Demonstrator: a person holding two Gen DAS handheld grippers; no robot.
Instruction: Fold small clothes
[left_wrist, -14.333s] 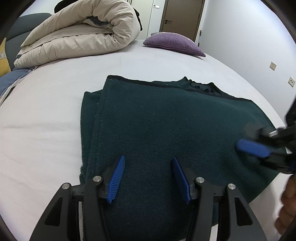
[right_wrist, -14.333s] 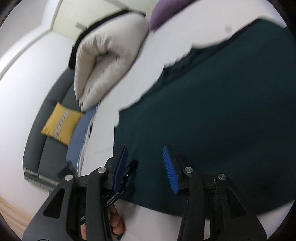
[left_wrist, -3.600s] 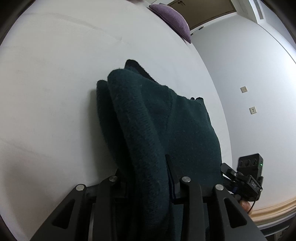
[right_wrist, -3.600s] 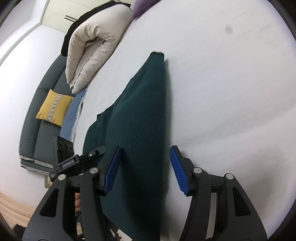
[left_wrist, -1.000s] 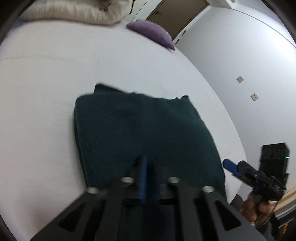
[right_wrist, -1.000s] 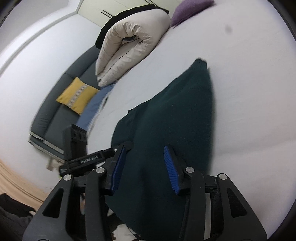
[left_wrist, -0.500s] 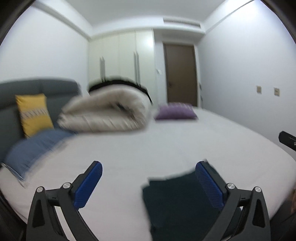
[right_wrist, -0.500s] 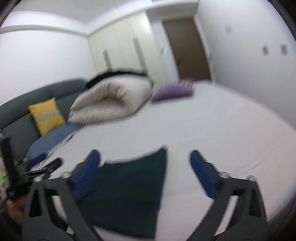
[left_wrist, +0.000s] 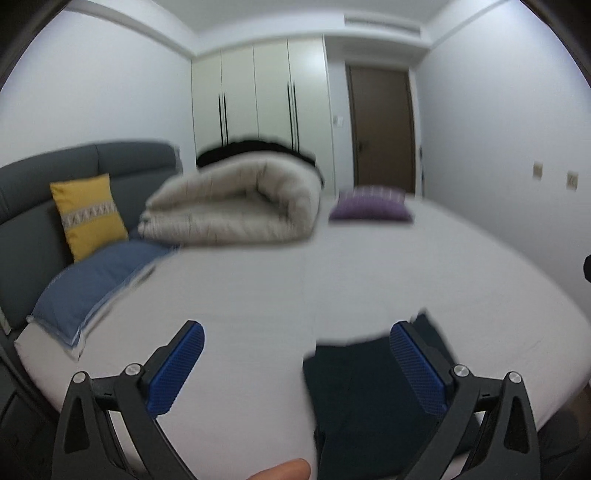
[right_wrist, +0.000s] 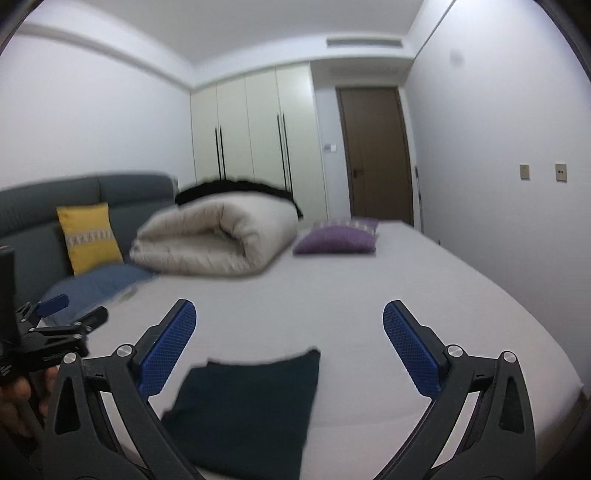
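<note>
I have both tools raised above the near edge of the white-sheeted bed (right_wrist: 424, 295), looking level across the room. My left gripper (left_wrist: 295, 369) has its two blue ribbed pads spread wide apart with nothing between them, and my right gripper (right_wrist: 290, 350) is released the same way, its jaws far apart and holding nothing. The dark green knitted sweater (right_wrist: 247, 406) lies folded into a compact rectangle on the sheet close to the near edge of the bed; in the right wrist view it sits low between the fingers, nearer the left one, and in the left wrist view the same garment (left_wrist: 362, 391) shows low on the right, partly behind the right-hand finger. Neither gripper touches it. In the right wrist view I can see my left tool at the far left edge, one blue pad showing, with the hand beneath it. Farther back on the bed rests a rolled cream quilted duvet (right_wrist: 218, 240), and to its right a purple cushion (right_wrist: 336, 236). At the left, a yellow cushion with a patterned band (right_wrist: 90, 236) leans on the grey upholstered headboard (right_wrist: 122, 192), with a blue pillow (left_wrist: 96, 280) below it. Behind stand pale wardrobe doors (right_wrist: 255, 147) and a brown door (right_wrist: 375, 155).
</note>
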